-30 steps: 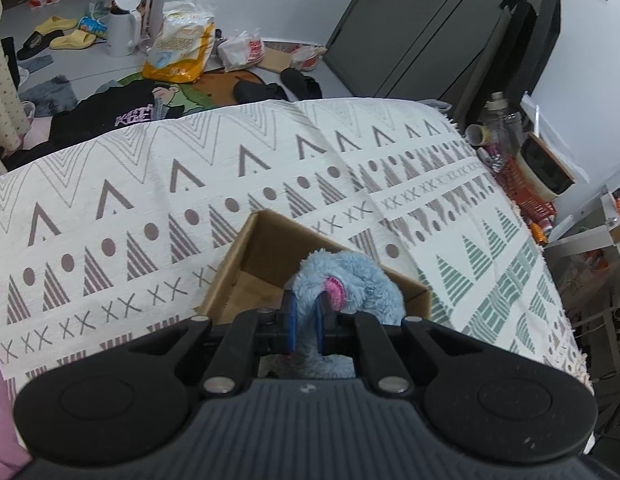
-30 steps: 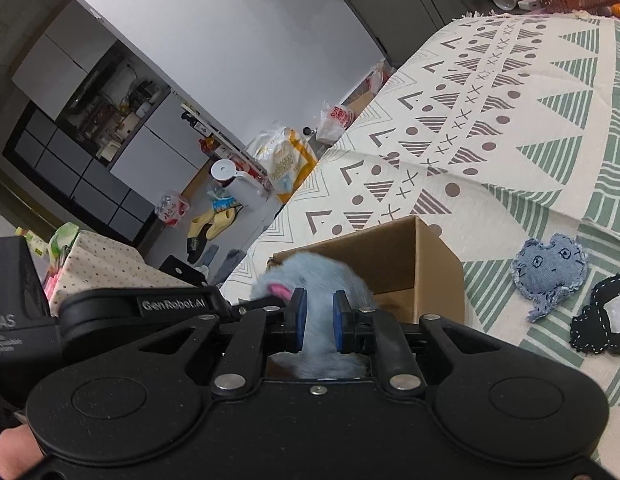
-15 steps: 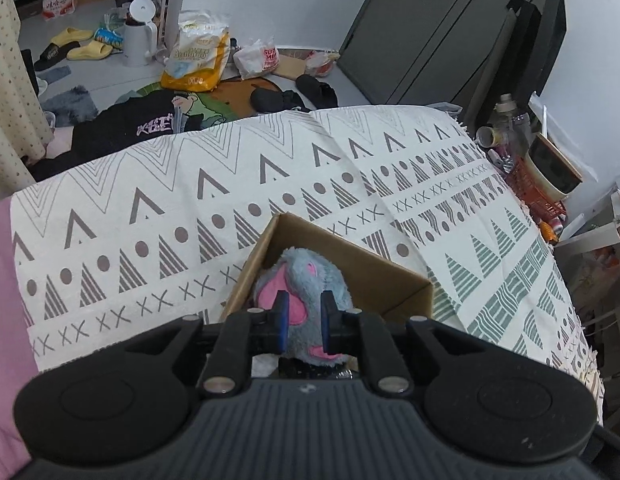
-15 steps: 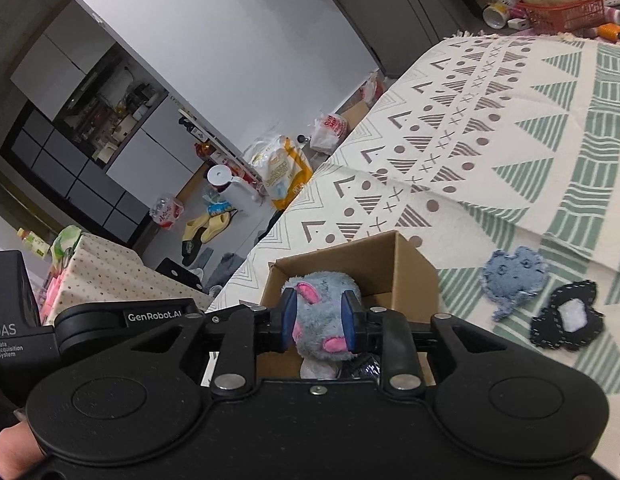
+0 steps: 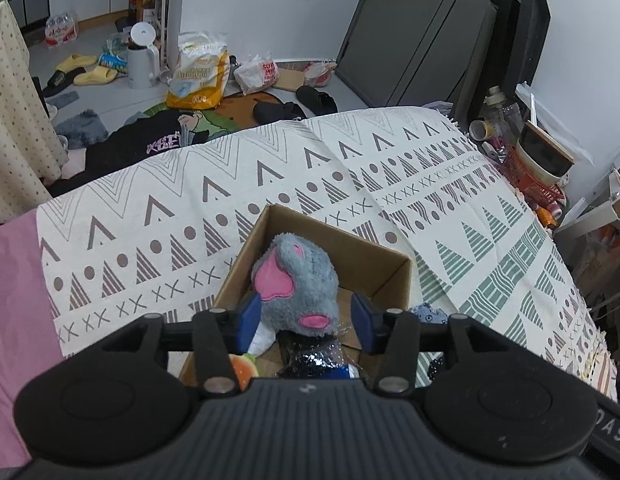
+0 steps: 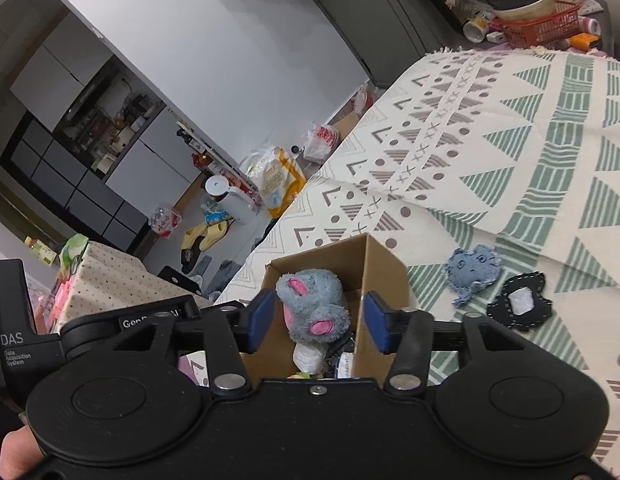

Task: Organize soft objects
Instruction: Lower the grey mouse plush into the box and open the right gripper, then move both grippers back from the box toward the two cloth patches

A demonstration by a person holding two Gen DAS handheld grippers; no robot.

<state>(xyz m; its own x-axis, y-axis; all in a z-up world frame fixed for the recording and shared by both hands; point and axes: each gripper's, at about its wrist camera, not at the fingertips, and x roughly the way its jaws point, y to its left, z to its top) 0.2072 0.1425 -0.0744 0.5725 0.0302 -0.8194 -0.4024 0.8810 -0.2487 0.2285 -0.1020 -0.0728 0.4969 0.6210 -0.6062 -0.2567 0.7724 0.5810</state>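
A grey plush mouse with pink ears [image 5: 297, 284] sits in an open cardboard box [image 5: 394, 276] on a patterned bedspread. It also shows in the right wrist view [image 6: 316, 306], inside the same box [image 6: 384, 270]. My left gripper [image 5: 305, 320] is open, its blue pads either side of the plush and apart from it. My right gripper [image 6: 320, 320] is open too, above the box and the plush. A blue denim patch [image 6: 472, 270] and a black patch with a white centre [image 6: 518, 304] lie on the bedspread right of the box.
Other small items lie in the box beneath the plush, among them a dark glittery one [image 5: 310, 354]. The bedspread [image 5: 470, 216] ends at a cluttered floor with slippers, bags and a white jug [image 5: 141, 60]. An orange basket [image 6: 542, 28] stands past the far edge.
Both grippers were shut on the plush mouse and have opened and drawn back. The plush now rests in the box.
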